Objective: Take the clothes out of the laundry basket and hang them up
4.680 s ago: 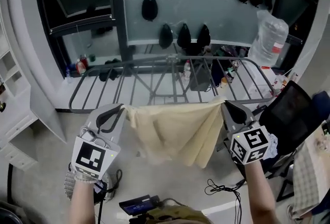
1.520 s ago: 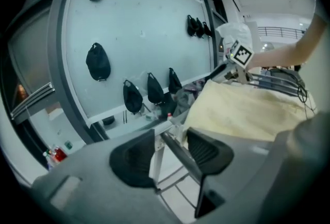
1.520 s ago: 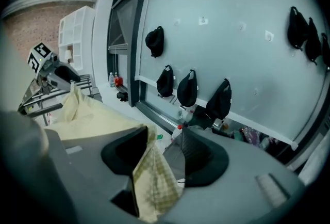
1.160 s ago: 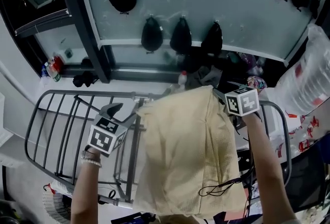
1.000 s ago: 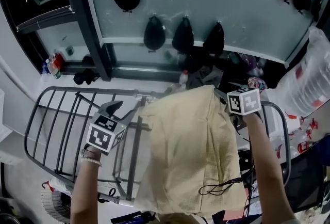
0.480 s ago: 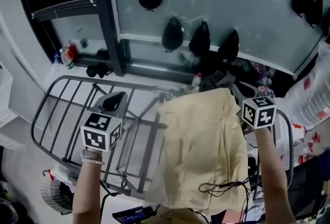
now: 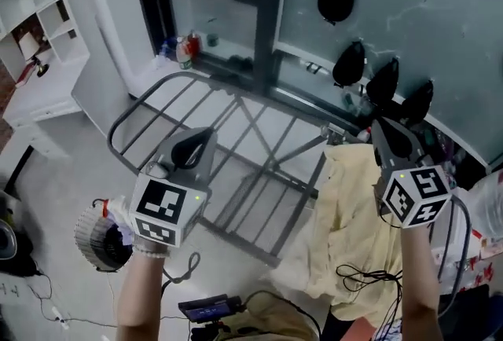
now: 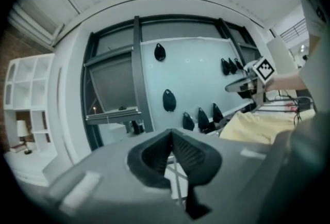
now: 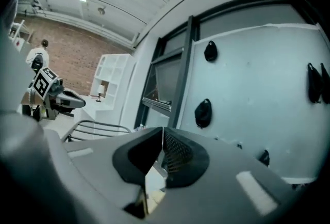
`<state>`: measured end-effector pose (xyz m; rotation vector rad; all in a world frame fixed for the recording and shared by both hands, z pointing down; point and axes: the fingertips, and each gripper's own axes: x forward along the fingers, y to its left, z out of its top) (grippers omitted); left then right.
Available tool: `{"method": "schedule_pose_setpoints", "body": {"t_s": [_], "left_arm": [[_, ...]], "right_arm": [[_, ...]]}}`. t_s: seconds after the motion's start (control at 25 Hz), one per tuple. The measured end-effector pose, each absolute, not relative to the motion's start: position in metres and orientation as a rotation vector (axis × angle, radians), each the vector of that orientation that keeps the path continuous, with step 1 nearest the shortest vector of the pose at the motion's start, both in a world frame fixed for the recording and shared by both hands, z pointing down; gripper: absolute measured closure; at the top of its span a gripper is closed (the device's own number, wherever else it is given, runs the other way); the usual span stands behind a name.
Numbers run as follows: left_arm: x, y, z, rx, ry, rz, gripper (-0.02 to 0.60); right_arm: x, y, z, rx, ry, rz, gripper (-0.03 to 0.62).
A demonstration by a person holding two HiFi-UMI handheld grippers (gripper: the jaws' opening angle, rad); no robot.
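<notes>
Cloth (image 7: 350, 214) draped over rack (image 7: 236, 119) right end, bunched and uneven; its weight could drag it off. Left hand-held gripper (image 7: 192, 149) closed, empty; right hand-held gripper (image 7: 393, 141) just closed, empty.

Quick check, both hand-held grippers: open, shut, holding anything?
Left hand-held gripper: closed, empty.
Right hand-held gripper: jaws have just closed, nothing between them.

- No legible text, number or brand in any view.
- Cube on left gripper (image 7: 203, 135), 8 o'clock: square black-and-white marker, no characters.
- Right gripper (image 7: 380, 124), 4 o'clock: likewise.
- Bottles (image 7: 186, 51), 11 o'clock: labels too small to read.
</notes>
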<state>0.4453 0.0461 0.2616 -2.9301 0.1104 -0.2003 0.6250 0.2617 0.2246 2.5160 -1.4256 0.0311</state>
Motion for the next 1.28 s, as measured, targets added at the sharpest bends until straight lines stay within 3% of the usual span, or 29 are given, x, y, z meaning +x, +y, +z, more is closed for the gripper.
{"method": "schedule_pose_setpoints", "body": {"t_s": [0.68,1.0,1.28], "left_arm": [[0.041,-0.077,0.231,-2.829,0.793,-0.181,0.589],[-0.083,-0.101,0.244,-2.795,0.997,-0.168,0.589],[-0.143,-0.12,0.268,-2.776,1.14,-0.196,0.589]], "right_arm": [[0.247,0.051,0.122,2.151,-2.117,-0.356,0.586],[0.127,-0.002,0.116,1.992,-2.364,-0.364,0.586],[0.063,-0.059,0.17,1.83,-2.548,-0.228,0.586]]}}
